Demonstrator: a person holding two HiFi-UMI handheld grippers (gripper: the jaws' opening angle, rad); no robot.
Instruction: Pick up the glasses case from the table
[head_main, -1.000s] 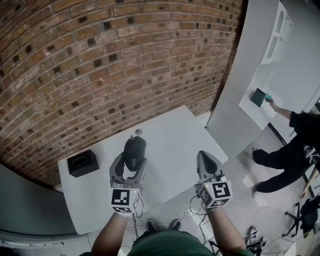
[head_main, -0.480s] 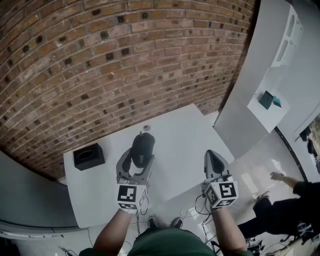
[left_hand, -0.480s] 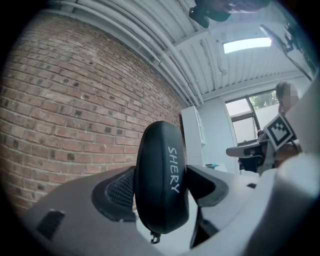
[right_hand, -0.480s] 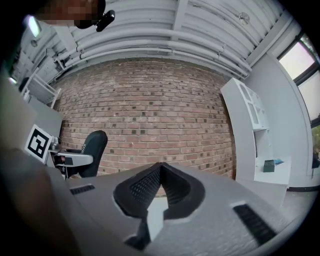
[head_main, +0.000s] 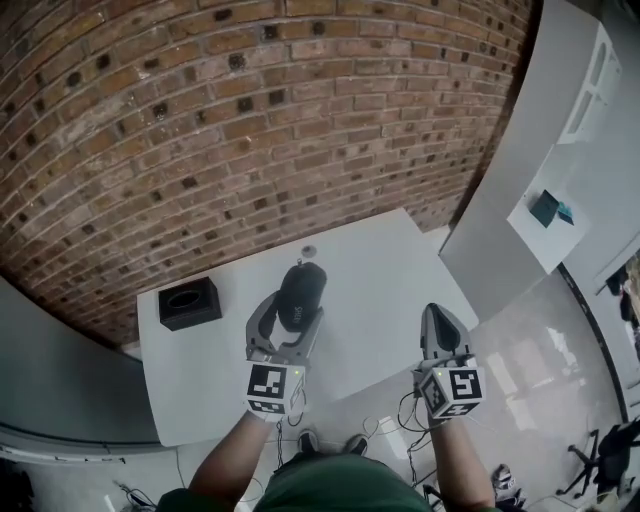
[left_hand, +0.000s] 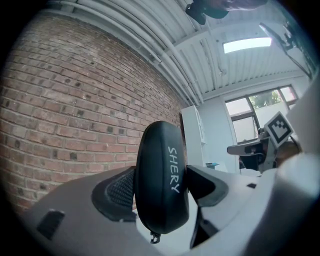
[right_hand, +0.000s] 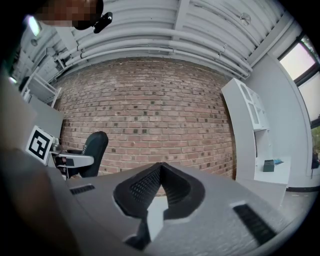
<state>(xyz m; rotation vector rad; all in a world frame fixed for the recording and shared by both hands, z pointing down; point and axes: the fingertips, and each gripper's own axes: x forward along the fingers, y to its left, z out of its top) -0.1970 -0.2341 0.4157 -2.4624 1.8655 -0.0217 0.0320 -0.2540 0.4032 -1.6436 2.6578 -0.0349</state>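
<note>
The glasses case (left_hand: 161, 185) is black, stands on its edge and is clamped across its flat sides between the jaws of your left gripper (head_main: 290, 316). The jaws stand wide apart, with both pads pressed on the case. Its zip pull hangs free at the bottom. In the head view, the case sits over the middle of the white table (head_main: 385, 265). A small round object (head_main: 308, 251) lies on the table just beyond the case, towards the brick wall (head_main: 250, 120). A black box (head_main: 189, 303) stands at the table's left end, well apart from the case. Your right gripper (head_main: 441, 322) is to the right, at the table's near edge. Its jaws are closed, tips together, with nothing between them.
</note>
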